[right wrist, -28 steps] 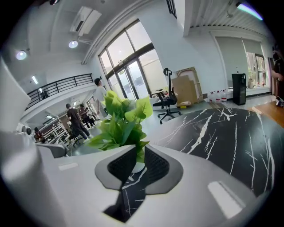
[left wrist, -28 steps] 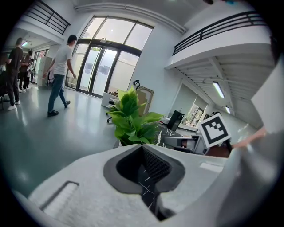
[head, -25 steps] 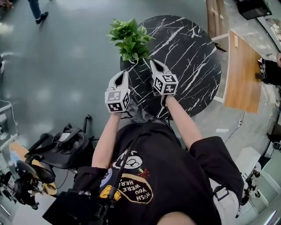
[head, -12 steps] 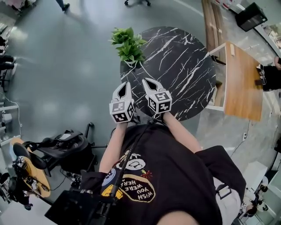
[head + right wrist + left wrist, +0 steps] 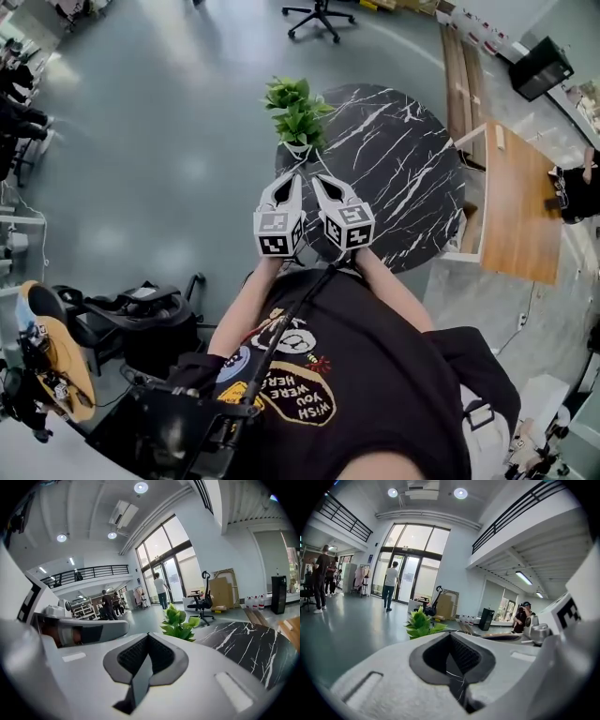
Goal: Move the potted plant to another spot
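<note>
**Grippers pulled back from plant**

Since a second ago my left gripper (image 5: 293, 178) and right gripper (image 5: 317, 180) have drawn back and closer together, both clamped shut and empty. The potted plant (image 5: 298, 114) stands just beyond them at the marble table's (image 5: 403, 178) far-left edge, seemingly untouched. A wooden desk (image 5: 516, 197) sits to the right.

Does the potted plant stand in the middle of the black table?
No, the potted plant stands at the left rim of the black table, not its middle.

On the table (image 5: 412, 187), at its far left rim: plant (image 5: 298, 117). Above the table's near left edge, side by side: left gripper (image 5: 292, 175), right gripper (image 5: 317, 178). Right of the table: desk (image 5: 518, 192). Beyond the table: chair (image 5: 319, 17).
</note>
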